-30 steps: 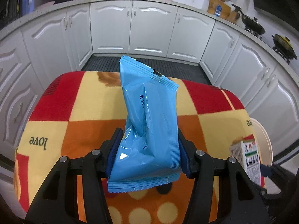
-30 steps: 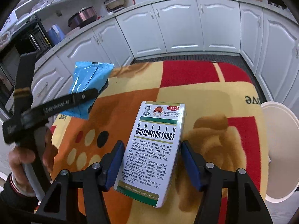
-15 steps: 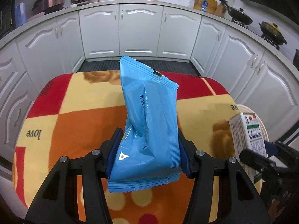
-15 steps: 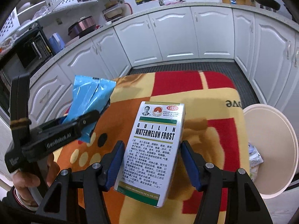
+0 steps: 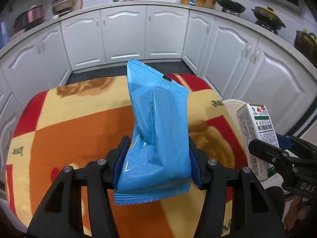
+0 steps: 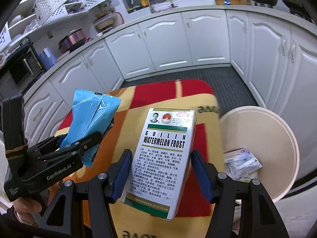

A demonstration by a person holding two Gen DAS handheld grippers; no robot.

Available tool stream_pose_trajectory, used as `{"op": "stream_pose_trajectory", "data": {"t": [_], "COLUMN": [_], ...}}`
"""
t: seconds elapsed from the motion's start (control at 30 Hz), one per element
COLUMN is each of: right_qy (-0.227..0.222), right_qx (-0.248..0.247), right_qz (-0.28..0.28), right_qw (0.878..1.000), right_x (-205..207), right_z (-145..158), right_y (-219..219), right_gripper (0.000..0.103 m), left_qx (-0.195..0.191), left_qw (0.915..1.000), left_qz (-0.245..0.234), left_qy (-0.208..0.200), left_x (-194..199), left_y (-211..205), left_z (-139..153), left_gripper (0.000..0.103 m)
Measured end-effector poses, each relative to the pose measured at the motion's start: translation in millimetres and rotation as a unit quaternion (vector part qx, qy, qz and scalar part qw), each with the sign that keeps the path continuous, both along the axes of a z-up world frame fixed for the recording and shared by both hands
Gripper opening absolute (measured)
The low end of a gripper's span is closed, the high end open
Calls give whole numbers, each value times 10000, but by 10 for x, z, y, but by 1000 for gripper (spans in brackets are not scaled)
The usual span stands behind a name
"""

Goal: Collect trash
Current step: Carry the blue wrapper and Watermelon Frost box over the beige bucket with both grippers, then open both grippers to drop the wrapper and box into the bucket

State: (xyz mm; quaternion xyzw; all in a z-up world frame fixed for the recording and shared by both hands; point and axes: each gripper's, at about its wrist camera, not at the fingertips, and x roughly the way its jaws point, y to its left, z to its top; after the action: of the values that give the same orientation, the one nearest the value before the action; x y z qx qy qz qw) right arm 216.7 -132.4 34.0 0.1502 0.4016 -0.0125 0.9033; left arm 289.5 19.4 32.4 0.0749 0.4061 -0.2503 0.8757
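Left claw (image 5: 156, 158) is clamping a blue packet (image 5: 158, 130) by its lower half, blue pads pressing both sides; the packet is standing upright above the worktop (image 5: 65, 127), crimped top edge pointing away from the camera. Right claw (image 6: 161, 172) is gripping a white medicine box (image 6: 164, 154) between its pads, the box tilting slightly and sticking out forward, off the surface.

Both items are hanging over the blanket-covered worktop, red, orange and yellow squares, nothing lying on the visible part. The right edge of the worktop is sitting just beside a cream round bin (image 6: 277, 123), which is below the edge and to the right of the box; crumpled wrappers (image 6: 241, 164) are lying inside it. In the left wrist view the box and right claw are showing at the right border, near the bin rim. White cabinets (image 5: 122, 33) are wrapping around behind, with dark floor matting between them and the worktop.

Box is reading "GUILIN WATERMELON FROST", "OTC", and "PHARMACEUTICAL CO.,LTD" at the bottom. Left claw body is reading "GenRobot.AI". Blanket is reading "love". Packet print is too small to read.
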Motion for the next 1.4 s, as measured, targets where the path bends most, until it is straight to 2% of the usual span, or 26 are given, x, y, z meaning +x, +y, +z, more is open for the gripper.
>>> {"op": "stream_pose_trajectory", "data": {"t": [0.4, 0.77, 1.0, 1.4], "right_qy": [114, 271, 368, 522], "right_qx": [-6, 25, 80, 244], "right_qz": [-752, -1296, -1501, -1669], "right_qw": [9971, 9912, 9880, 9843], "right_x": [-342, -526, -553, -486], "right_z": [-83, -204, -328, -510], "right_y": [-747, -1293, -1490, -1709], "right_gripper": [59, 59, 59, 59], "left_qx": [43, 133, 156, 88], "left_qw": [9971, 9924, 9908, 9914], "left_qz": [-745, -1183, -1215, -1099], "left_qy": [118, 322, 577, 710], "left_x": [-231, -301, -225, -113], "left_y": [-866, -1544, -1776, -1881], "left_z": [-21, -136, -291, -415], "left_gripper": [53, 53, 53, 54]}}
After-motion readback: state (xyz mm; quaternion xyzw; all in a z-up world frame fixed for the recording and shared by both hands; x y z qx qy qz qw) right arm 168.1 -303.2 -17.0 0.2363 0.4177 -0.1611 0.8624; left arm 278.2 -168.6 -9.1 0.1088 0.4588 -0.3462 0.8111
